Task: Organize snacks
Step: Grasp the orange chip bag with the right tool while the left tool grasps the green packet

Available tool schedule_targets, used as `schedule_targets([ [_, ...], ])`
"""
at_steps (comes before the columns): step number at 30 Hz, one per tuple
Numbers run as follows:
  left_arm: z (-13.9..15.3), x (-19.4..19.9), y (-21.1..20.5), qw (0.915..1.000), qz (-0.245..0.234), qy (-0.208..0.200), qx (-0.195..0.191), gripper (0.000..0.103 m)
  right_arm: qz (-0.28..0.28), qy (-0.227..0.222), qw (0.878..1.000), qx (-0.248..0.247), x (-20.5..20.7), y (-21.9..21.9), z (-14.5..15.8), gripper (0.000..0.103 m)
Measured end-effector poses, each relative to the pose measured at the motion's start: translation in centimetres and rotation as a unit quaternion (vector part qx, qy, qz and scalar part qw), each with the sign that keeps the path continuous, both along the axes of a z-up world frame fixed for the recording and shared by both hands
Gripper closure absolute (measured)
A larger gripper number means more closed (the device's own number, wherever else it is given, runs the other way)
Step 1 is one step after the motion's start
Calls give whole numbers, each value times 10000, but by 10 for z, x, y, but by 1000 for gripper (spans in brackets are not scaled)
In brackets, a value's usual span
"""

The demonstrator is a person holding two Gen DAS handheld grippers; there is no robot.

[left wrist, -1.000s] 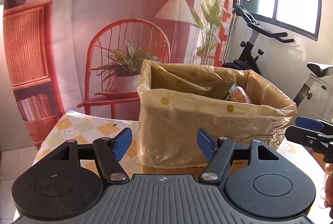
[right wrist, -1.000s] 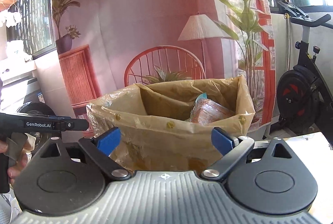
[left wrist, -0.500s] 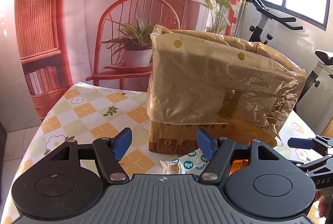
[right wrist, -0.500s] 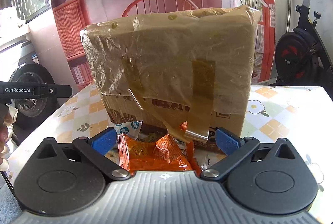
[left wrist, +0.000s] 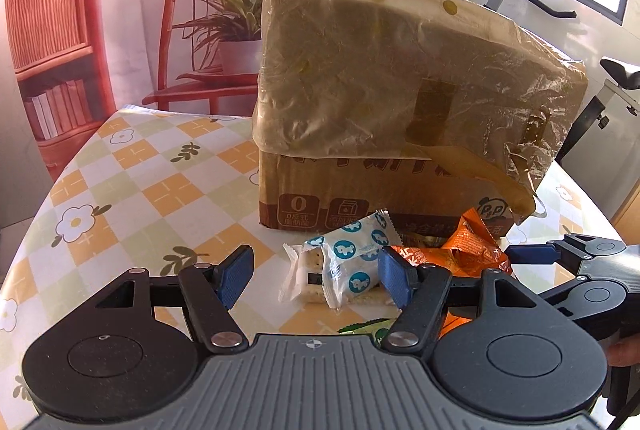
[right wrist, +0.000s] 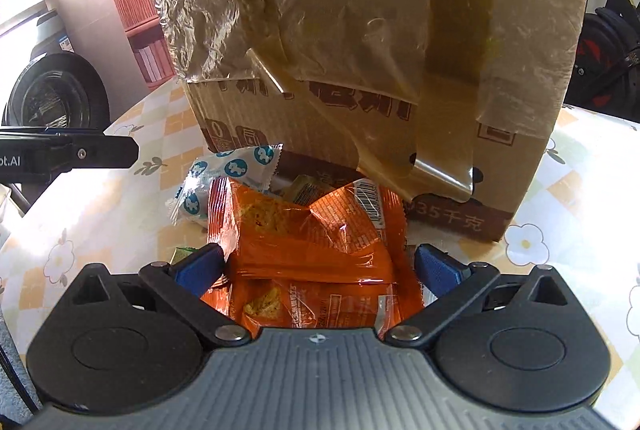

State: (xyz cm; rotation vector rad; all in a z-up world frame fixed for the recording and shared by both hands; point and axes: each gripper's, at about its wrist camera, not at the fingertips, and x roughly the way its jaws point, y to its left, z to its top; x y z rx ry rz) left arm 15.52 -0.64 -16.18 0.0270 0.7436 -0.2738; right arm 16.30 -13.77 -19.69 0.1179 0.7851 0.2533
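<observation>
Both of my hands have come down since a second ago: then I looked over the rim into the lined box, now I look at its side and the snacks at its foot. My left gripper tilts down toward the table, jaws released and partly apart, nothing pressed between them; a white wrapper with blue dots lies just past them. My right gripper also tilts down, jaws spread as wide as they go, straddling the orange snack packets without the pads pressing on them.

All the snacks lie on the table in front of the cardboard box, which is draped in a yellowish plastic liner.

From the left wrist I see a green packet edge near my right-hand pad, the orange packets off to the right, and my other gripper beyond them. From the right wrist I see the barcode on the top orange packet, a second orange packet beneath it, a small olive packet by the box, and loose tape hanging off the liner.
</observation>
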Motion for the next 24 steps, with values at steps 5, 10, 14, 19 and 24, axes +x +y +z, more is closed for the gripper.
schedule_targets([
  [5, -23, -6, -7, 9995, -59, 300, -72, 33, 13, -46, 9998, -186, 0, 5, -5, 0],
  [10, -36, -13, -10, 9989, -12, 445, -158, 33, -97, -51, 9998, -192, 4, 7, -9, 0],
  [14, -41, -16, -9, 9986, 84, 479, -213, 33, -106, -111, 9997, -206, 3, 7, -9, 0],
  [19, -45, -18, -6, 9980, 156, 536, -304, 34, -31, -269, 9994, -225, -10, 3, -5, 17],
  [24, -52, -21, -12, 9974, 91, 644, -326, 35, -42, -373, 9991, -182, -29, -6, 3, 33],
])
